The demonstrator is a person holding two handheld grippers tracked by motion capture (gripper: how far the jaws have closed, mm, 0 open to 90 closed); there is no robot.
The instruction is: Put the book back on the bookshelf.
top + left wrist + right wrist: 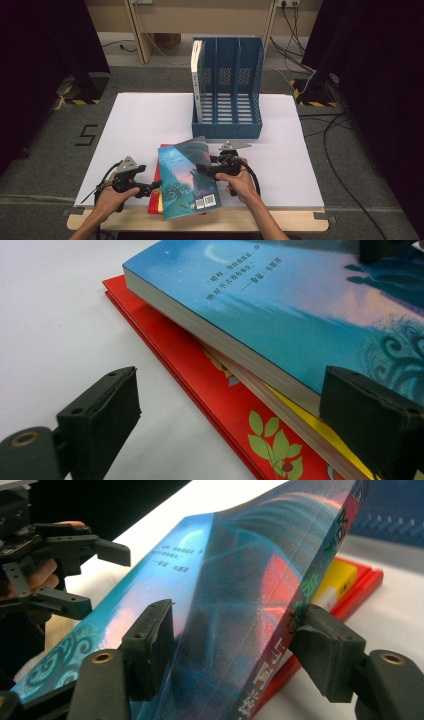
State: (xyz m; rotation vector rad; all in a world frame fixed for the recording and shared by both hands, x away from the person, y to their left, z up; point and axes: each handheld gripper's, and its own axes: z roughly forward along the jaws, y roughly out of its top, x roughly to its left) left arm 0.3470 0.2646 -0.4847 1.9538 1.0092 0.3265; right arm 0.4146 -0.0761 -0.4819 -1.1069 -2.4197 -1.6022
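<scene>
Two grippers on blue paperback (pixel 187 177): right gripper (pixel 232 645) pinching spine edge, cover flexing, glossy, likely slippery. Left gripper (pixel 230 410) jaws open, nothing clamped. Light book; grip spine.

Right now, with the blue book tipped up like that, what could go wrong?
1. The right claw has its pads on either side of the blue book at the spine edge, and the cover already bends there, so it might crease or slip out.
2. The left claw is open at the book's other edge, so nothing steadies that side and it may flop back onto the red book.
3. The stack lies near the table's front edge, so a shove could push books off.
</scene>
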